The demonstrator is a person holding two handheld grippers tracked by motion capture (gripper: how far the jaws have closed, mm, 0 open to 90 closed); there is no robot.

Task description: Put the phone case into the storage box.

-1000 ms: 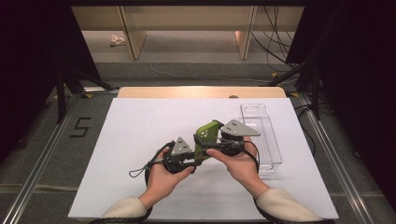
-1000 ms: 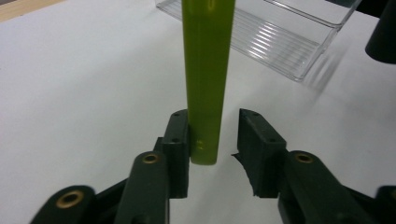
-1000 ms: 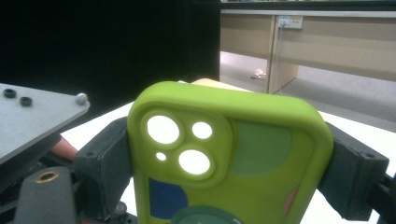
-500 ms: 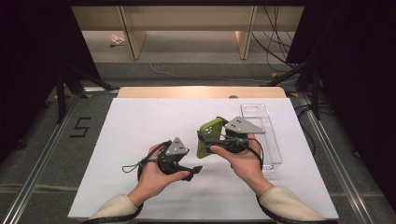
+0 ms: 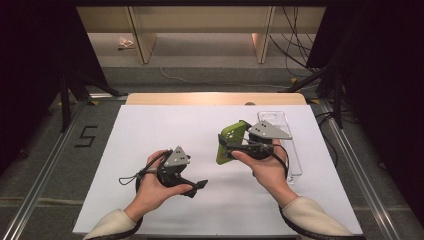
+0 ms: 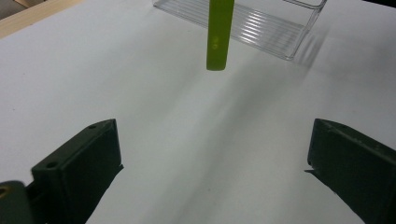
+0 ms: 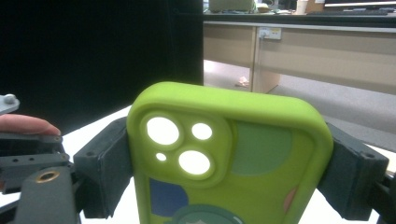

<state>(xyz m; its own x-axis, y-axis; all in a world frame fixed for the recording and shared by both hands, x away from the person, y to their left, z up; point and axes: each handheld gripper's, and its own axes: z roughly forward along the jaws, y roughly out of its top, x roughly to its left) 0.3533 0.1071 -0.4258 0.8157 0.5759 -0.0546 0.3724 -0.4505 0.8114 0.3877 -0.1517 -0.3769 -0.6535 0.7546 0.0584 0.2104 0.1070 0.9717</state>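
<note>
Across the white table (image 5: 150, 130), reading the high view like a clock face, the biggest thing after the tabletop is the clear plastic tray (image 5: 291, 150) lying lengthwise out at about three o'clock, its long side running from twelve to six.

Just beside it, toward the centre, the right gripper (image 5: 231, 148) holds the green phone case (image 5: 229, 142) lifted off the surface. From the right gripper view the black jaws press on the two long edges of the case (image 7: 229, 154), camera cut-outs uppermost. The case stands on end, its long axis tipped up and toward twelve o'clock, with its face turned toward nine.

Down at about seven o'clock, the left gripper (image 5: 197, 186) is well apart from the case. Its jaws have just been opening and now stand wide with nothing between them; the left gripper view shows bare table there, the case (image 6: 219, 32) hanging edge-on ahead with the tray (image 6: 266, 28) behind it.

My guess is the case goes to the tray, which lies toward three o'clock of it, so the right hand is much the nearer.
</note>
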